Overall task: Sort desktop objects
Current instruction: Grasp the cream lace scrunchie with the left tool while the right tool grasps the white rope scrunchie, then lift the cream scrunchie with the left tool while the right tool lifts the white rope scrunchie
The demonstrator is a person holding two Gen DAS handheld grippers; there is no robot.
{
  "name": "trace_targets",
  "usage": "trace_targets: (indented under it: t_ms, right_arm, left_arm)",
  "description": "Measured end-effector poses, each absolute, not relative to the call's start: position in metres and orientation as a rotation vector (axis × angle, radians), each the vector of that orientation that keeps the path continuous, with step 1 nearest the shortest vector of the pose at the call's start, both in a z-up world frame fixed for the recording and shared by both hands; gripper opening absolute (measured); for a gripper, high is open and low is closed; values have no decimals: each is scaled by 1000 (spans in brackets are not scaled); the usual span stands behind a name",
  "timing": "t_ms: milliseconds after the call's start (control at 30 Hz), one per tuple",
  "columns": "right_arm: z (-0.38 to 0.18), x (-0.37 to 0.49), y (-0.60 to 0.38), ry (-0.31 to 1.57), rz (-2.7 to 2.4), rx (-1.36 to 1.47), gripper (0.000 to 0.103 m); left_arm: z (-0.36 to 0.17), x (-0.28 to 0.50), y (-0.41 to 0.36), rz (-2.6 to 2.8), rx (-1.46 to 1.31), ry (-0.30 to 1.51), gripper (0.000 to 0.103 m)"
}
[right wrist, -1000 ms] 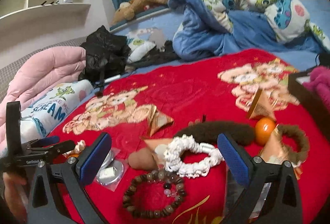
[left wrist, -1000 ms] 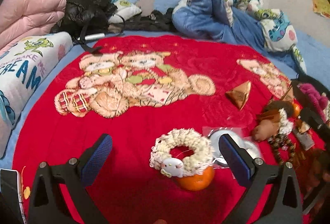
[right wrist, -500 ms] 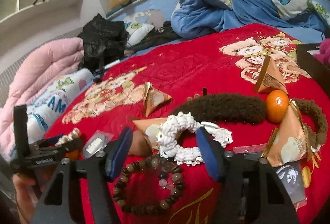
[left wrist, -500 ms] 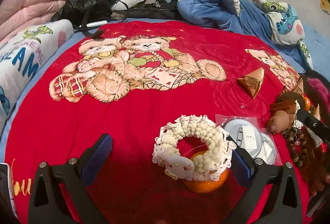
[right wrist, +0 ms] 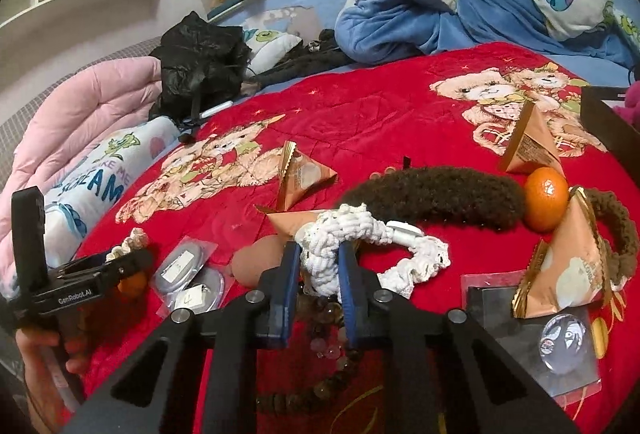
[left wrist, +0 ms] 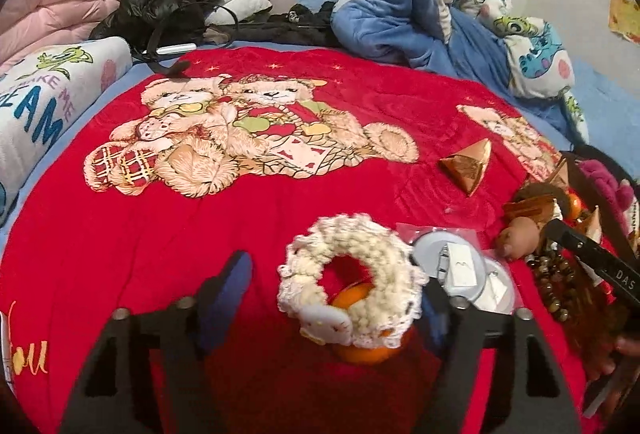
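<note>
In the left wrist view my left gripper [left wrist: 336, 298] stands partly closed around a cream knitted scrunchie [left wrist: 352, 274] that leans on a small orange [left wrist: 362, 350]; the right finger is hidden behind them, so contact is unclear. In the right wrist view my right gripper [right wrist: 320, 266] is shut on a white knitted scrunchie [right wrist: 360, 234] lying over a wooden bead bracelet [right wrist: 332, 374] on the red blanket [right wrist: 360, 106]. The left gripper also shows at that view's left edge [right wrist: 112, 266].
Around the white scrunchie lie a brown furry hair clip [right wrist: 436, 194], a second orange [right wrist: 546, 194], tan triangular snack packets [right wrist: 304, 174], bagged round discs [right wrist: 188, 282], a brown egg-shaped object [right wrist: 256, 266] and a black box [right wrist: 608, 122]. Bedding and a pink quilt [left wrist: 52, 6] ring the blanket.
My right gripper moved forward and closed from wide open onto the white scrunchie. My left gripper moved closer to the cream scrunchie and orange and its fingers narrowed around them.
</note>
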State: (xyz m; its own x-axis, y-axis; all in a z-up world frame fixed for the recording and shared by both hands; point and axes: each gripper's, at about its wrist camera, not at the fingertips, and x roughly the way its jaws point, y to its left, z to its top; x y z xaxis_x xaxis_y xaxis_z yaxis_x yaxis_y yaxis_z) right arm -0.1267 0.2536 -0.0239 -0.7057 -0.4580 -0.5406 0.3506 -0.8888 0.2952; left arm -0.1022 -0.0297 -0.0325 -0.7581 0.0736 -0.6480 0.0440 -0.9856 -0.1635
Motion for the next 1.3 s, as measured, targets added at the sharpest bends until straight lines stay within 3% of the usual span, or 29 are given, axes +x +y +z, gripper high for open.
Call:
trace_targets:
  t_ms: [100,267,333,467,1300]
  right_arm:
    - [-22,-124,259,-274,-2543,835,16]
    - [-14,-111,261,-278,-2554,736,16]
    - [-13,-108,255,-236,-2554,727,16]
    - [-11,-106,247,-178,-2583,723,18]
    - [-5,-86,261,-250,-2609,593,16]
  left_arm:
    - [-28,-95,-28,2941,-1025,-252,42]
    - [-25,-91,-31,2960,-976,-269,31]
    - [-24,-88,-33,2967,-959,-279,18]
    - [-24,-83,-35,2983,-939,-291,16]
    - [-13,-54,-35,3043,-781,-297,16]
